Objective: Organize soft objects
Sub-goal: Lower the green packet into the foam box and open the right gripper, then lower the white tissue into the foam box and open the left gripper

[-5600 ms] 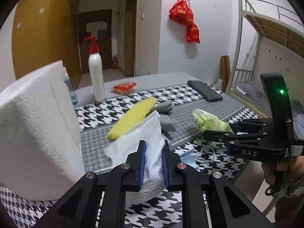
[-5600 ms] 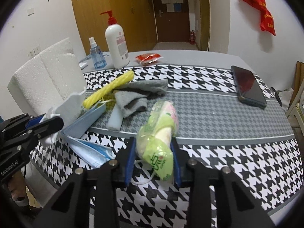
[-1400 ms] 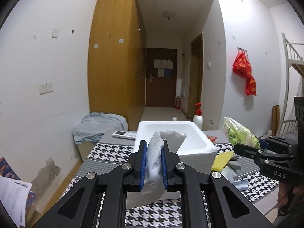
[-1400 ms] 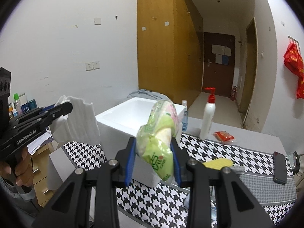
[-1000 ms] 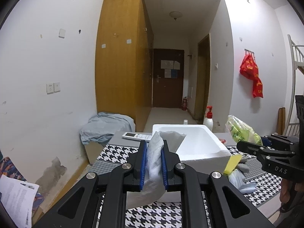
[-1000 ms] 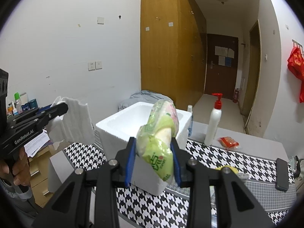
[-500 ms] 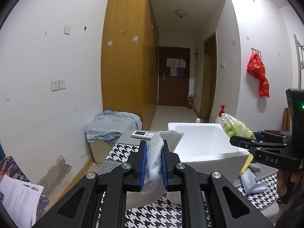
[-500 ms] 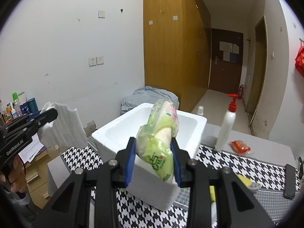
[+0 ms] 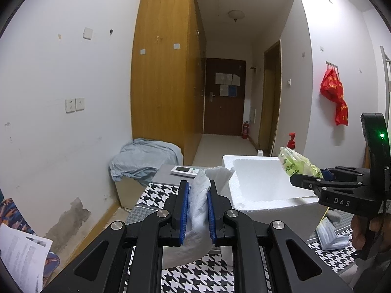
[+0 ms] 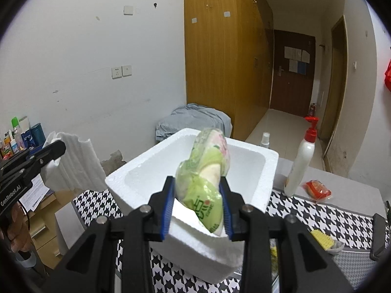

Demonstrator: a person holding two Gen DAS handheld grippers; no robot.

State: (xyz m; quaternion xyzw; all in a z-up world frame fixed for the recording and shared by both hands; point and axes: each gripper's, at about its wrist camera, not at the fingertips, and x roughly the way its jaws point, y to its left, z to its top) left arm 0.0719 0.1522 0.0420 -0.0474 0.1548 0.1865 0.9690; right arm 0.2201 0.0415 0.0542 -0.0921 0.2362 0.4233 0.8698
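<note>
Tabletop: houndstooth cloth (image 10: 325, 213); foam box (image 10: 246, 146) sits on it.
Right gripper (image 10: 198, 208): your jaws pinch tissue pack (image 10: 207, 171) above the box.
Left gripper (image 9: 197, 204): jaws clamp white paper wad (image 9: 199, 200), left of the box.
Handling: light, squashy, slippery wrap; grip mid-body.

Black linkage arms are carrying blue ribbed fingers (image 9: 185, 211), silver screws (image 9: 160, 213) shining just behind them.

The right tongs (image 10: 197, 207) and their green plastic packet (image 10: 204, 178) hid the near floor of the white foam box (image 10: 246, 168). Packet print was too blurred to read. The black phone (image 10: 380, 234) was cut off by the edge. The yellow sponge (image 10: 322, 241) sat partly behind the tong arm.
</note>
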